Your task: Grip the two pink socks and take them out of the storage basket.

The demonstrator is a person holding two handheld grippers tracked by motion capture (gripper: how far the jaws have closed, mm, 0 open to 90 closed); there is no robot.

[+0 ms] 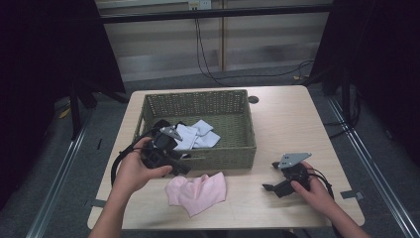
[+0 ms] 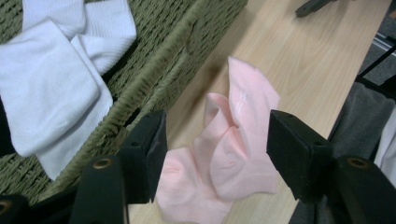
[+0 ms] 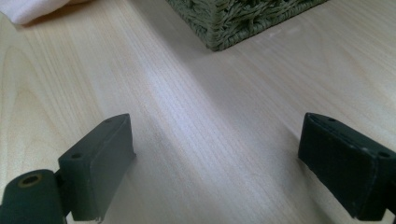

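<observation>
A pink cloth [image 1: 196, 192] lies crumpled on the wooden table [image 1: 285, 124], just in front of a green wicker basket [image 1: 198, 101]. White folded cloths [image 1: 198, 136] lie inside the basket. My left gripper [image 1: 179, 166] hovers over the basket's front left corner and points down at the pink cloth. In the left gripper view the pink cloth [image 2: 233, 140] shows between the jaws of the left gripper [image 2: 217, 135], which stand wide and apart from it. My right gripper [image 1: 270, 176] rests on the table to the right, and its jaws are open over bare wood [image 3: 217, 144].
The basket wall [image 2: 159, 70] runs close beside the left jaw, with a white cloth [image 2: 51, 88] behind it. The basket's corner [image 3: 233, 18] and an edge of the pink cloth [image 3: 28, 7] lie beyond the right gripper. Black cables hang behind the table.
</observation>
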